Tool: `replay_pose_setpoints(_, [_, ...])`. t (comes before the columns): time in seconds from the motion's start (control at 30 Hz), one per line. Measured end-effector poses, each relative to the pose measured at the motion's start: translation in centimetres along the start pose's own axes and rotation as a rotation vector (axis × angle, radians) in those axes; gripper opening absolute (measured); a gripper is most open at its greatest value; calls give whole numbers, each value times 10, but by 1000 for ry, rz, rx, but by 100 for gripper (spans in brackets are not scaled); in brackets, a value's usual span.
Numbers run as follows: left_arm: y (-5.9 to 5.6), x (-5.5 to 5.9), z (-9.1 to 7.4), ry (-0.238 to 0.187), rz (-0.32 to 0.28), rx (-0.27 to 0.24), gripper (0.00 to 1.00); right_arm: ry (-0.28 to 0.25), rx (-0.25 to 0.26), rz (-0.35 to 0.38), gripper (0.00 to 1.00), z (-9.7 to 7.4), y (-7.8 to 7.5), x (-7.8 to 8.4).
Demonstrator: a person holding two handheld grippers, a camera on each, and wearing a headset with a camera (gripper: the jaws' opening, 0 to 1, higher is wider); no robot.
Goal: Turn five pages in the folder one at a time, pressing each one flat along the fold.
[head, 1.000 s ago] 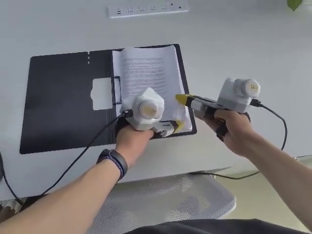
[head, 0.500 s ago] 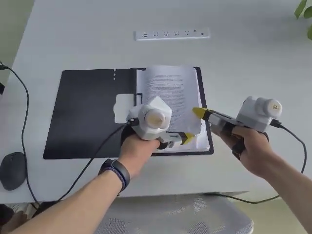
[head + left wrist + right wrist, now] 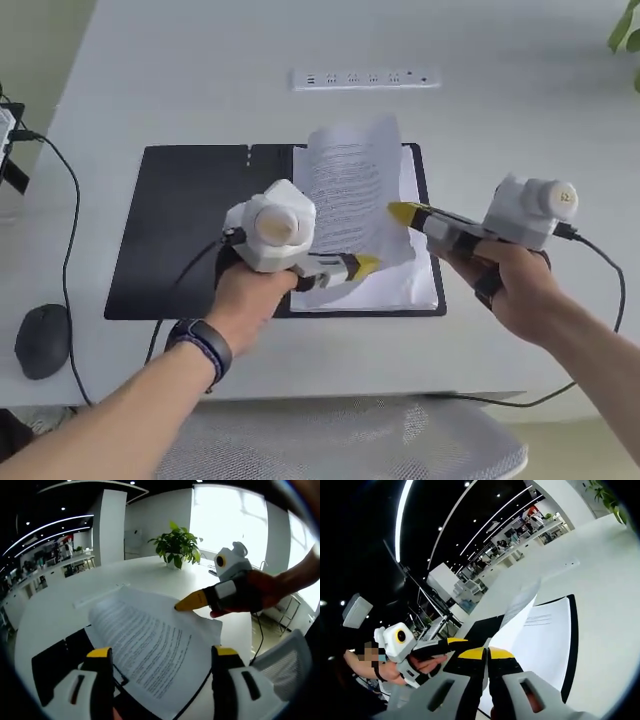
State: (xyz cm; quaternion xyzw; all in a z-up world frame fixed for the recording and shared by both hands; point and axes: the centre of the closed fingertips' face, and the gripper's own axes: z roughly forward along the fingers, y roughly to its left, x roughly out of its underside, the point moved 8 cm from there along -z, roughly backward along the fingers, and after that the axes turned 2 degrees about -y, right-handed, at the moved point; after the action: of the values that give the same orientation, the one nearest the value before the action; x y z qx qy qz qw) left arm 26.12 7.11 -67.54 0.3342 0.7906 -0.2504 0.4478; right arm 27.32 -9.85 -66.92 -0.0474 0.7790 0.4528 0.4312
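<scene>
While the right claw (image 3: 402, 213) pinches the top page (image 3: 350, 185) by its right edge and holds it curled above the open folder (image 3: 190, 230) on the white surface (image 3: 520, 120), the left claw (image 3: 360, 267) hovers spread at the folder's near edge. The thin paper looks limp and easily creased, so a light grip at the free edge suits it best.

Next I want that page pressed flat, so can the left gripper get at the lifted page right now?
Probably yes. The left gripper is open, with the lifted page right ahead of its jaws and nothing between. The right gripper pinches its far edge.
</scene>
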Motion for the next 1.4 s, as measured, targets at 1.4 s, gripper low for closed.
replay_pose_setpoints(1.4, [44, 26, -129, -71, -85, -178, 84, 25, -206, -74, 0, 84, 83, -5])
